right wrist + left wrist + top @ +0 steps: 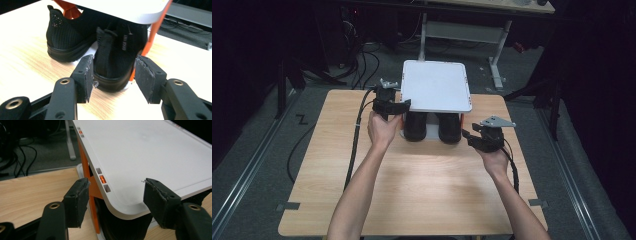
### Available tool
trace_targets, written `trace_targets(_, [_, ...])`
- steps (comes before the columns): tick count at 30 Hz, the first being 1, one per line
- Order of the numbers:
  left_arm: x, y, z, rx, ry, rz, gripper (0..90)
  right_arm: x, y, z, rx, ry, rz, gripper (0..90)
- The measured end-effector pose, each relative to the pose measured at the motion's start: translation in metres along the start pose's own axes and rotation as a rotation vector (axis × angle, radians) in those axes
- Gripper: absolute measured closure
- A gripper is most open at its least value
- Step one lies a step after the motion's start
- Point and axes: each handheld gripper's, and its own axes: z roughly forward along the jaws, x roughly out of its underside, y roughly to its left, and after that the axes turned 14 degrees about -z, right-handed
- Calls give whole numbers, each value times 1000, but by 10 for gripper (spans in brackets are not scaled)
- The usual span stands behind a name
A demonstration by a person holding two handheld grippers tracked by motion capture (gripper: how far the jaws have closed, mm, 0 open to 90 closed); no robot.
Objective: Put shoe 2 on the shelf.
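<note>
Two black shoes (432,126) sat side by side under a white shelf (435,85) on orange legs (88,180), at the far middle of the table (422,195). Heels faced the person; long axes ran away from them, toes hidden under the shelf. Heel tab (125,40) of the right shoe carried white lettering, too blurred to read. Left gripper (116,195) held at the shelf's near-left corner, jaws wide, empty. Right gripper (113,75) low before the right shoe's heel, jaws wide, empty.
</note>
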Motion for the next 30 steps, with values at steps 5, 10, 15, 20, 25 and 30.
trace_targets(5, [-7,-1,-19,36,-4,3,348,10,-8,-12,-5,-12,39,494])
trace_targets(10, [-8,5,-37,66,-1,-16,337,19,-10,-20,-10,-21,55,493])
trace_targets(15, [-4,12,-52,83,5,-9,335,26,-11,-29,-9,-32,65,492])
trace_targets(20, [-1,18,-67,104,2,-16,332,32,-12,-36,-12,-37,77,492])
trace_targets(25, [4,24,-81,120,10,-18,331,37,-11,-41,-16,-44,80,493])
trace_targets(30, [15,32,-95,120,21,2,330,43,-10,-44,-26,-49,92,493])
